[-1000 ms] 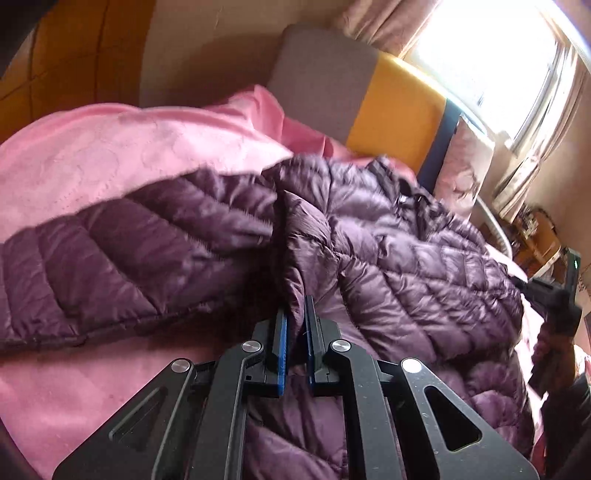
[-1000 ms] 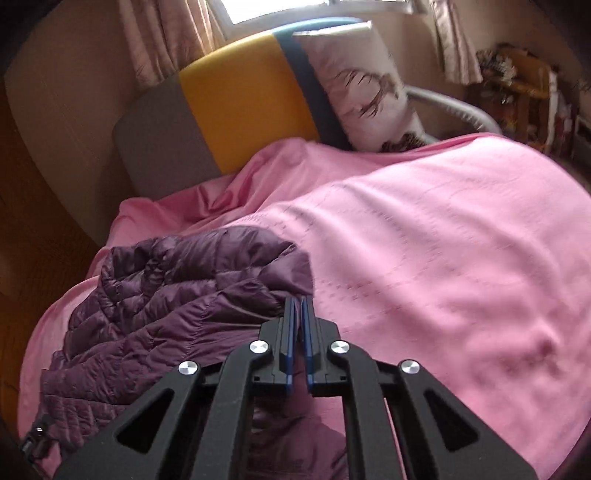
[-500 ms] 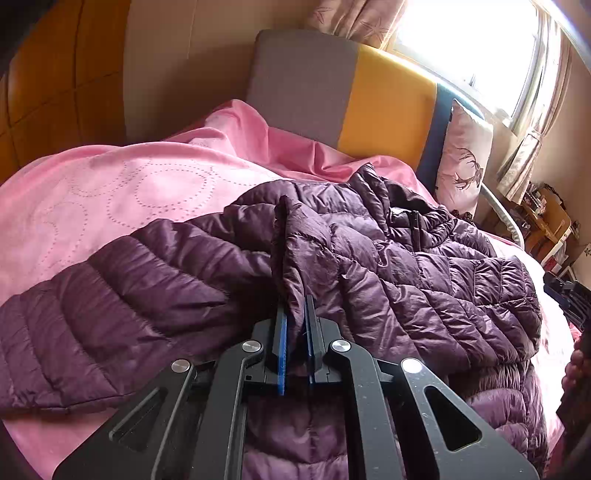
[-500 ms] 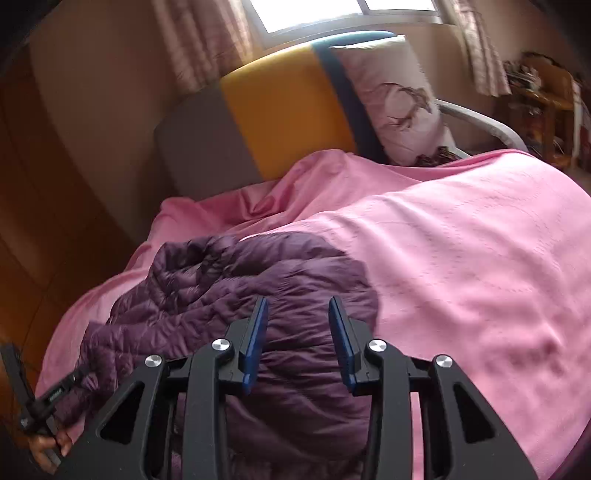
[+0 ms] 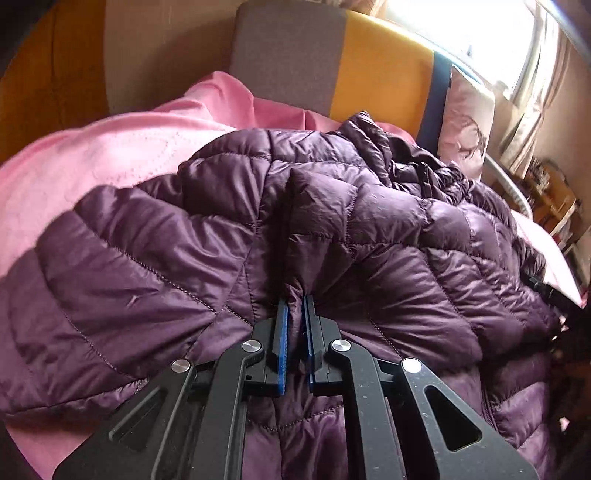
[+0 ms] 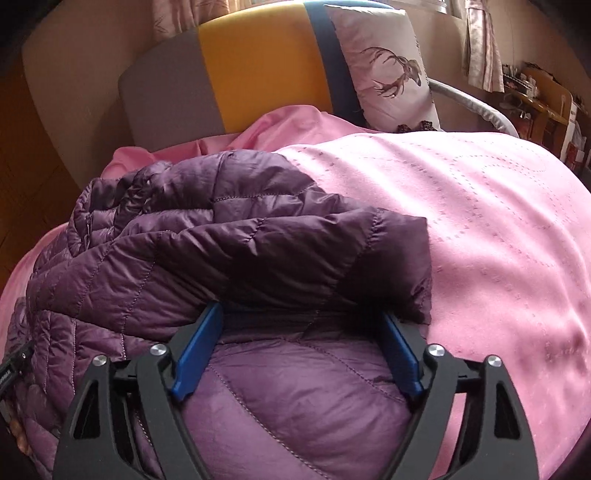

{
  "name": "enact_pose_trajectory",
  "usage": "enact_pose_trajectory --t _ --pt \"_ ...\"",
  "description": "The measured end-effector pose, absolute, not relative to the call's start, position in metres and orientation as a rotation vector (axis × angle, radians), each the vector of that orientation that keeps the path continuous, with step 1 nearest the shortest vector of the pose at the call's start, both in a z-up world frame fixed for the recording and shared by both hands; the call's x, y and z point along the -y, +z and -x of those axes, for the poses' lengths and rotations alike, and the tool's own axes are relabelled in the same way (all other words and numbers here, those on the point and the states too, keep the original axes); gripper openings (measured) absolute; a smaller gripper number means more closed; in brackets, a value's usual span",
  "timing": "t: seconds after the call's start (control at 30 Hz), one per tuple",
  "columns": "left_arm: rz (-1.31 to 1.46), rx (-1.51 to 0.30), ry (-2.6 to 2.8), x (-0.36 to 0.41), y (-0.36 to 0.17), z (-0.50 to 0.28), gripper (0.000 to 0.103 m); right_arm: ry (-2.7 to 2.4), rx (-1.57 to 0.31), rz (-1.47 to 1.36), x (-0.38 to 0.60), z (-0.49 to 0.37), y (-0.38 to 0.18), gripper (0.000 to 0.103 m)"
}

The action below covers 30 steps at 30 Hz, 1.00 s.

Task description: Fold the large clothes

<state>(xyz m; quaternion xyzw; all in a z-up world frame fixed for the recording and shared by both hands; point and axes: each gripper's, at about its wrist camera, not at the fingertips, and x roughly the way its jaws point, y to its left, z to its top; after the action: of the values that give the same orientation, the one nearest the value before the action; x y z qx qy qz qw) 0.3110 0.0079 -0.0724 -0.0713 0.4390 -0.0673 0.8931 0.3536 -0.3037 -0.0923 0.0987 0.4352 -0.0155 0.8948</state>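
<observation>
This is a home bedroom: a bed spread with a pink bedspread (image 6: 480, 229) fills most of both views, and an upholstered headboard (image 6: 258, 70) in grey, mustard and navy panels stands at about 12 o'clock in the right wrist view. A pillow printed with a deer (image 6: 388, 70) leans on the headboard at 1 o'clock, beside patterned pink curtains (image 6: 484, 44). Cluttered wooden furniture (image 6: 543, 103) sits at 2 o'clock, and in the left wrist view a bright window (image 5: 472, 33) glows at 1 o'clock.
</observation>
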Motion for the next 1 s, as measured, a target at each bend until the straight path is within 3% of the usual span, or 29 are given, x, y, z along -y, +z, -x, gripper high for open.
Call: enact_pose_trajectory --t 0.27,0.33,0.4,0.47,0.53,0.67,1.0 --pt "0.213 -0.907 -0.119 -0.019 -0.073 -0.289 0.009 -0.028 -0.961 -0.117 0.285 -0.358 -0.079 0.098" --pt "0.23 -0.901 -0.12 -0.022 -0.067 -0.282 0.013 -0.035 -0.941 -0.162 0.287 -0.344 -0.066 0.101" --pt "0.273 -0.903 -0.122 -0.03 -0.061 -0.274 0.034 -0.018 -0.912 -0.197 0.285 -0.324 -0.053 0.101" --pt "0.359 -0.882 -0.124 -0.046 -0.051 -0.254 0.081 0.028 -0.907 -0.225 0.277 -0.304 -0.045 0.101" --pt "0.437 -0.834 -0.098 -0.065 -0.045 -0.229 0.083 0.086 -0.914 -0.223 0.262 -0.285 -0.039 0.101" --pt "0.652 -0.821 -0.021 -0.123 -0.054 -0.179 0.078 0.196 -0.924 -0.214 0.222 -0.247 -0.035 0.101" --pt "1.035 -0.627 0.391 -0.313 -0.073 -0.082 0.077 0.263 -0.957 -0.049 0.148 -0.197 -0.07 0.101"
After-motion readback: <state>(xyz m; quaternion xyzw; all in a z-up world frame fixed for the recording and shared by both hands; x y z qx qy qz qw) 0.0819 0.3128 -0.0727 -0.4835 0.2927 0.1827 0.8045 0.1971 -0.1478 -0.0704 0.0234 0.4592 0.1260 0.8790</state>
